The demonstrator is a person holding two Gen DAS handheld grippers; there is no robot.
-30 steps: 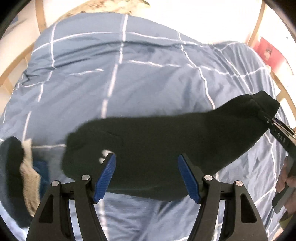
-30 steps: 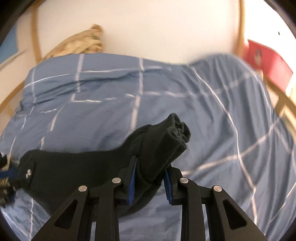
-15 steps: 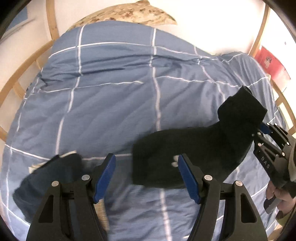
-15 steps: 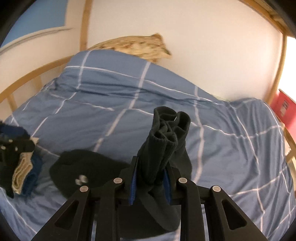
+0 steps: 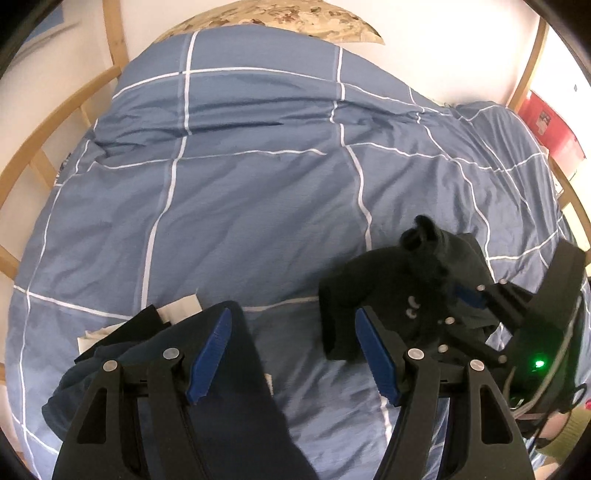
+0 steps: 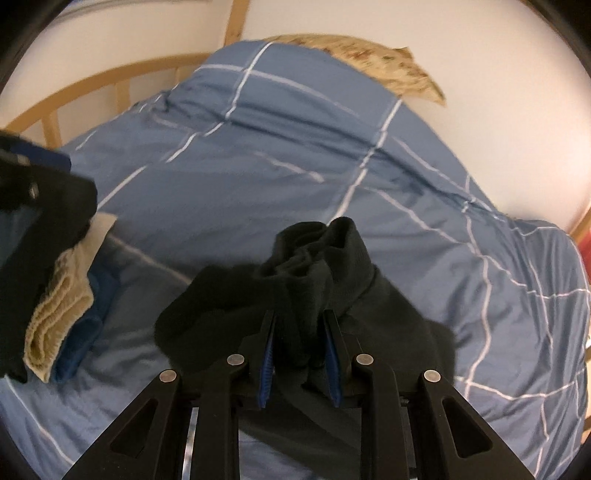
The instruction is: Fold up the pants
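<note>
Far left on the bed, a small pile of folded clothes (image 6: pixel 62 314) sits on the blue duvet with thin white check lines (image 5: pixel 258 192): a ribbed beige piece sandwiched between a dark top layer and a bright blue bottom one. No real containers here, everything just lies straight on the duvet.

The left tongs (image 5: pixel 291 354) hang right over the near edge of that pile, blue pads spread wide with nothing between them, so released. A navy garment (image 5: pixel 207 406) from the pile runs under the left finger.

Moving right, the black knit garment (image 6: pixel 295 295), the thing being folded, is lying mid-bed, doubled over on itself, with a bunched ribbed end sticking up. The right tongs (image 6: pixel 298 354) are clenched on that bunched end; the fabric fills the gap between the blue pads (image 6: pixel 266 358). In the left wrist view the right tongs (image 5: pixel 450 306) come in from the right edge, gripping the same black bundle.

Back by the wall there's a tan patterned pillow (image 5: pixel 280 14), a wooden bed rail (image 5: pixel 48 129) at the left, and something red (image 5: pixel 550 129) at the far right.
</note>
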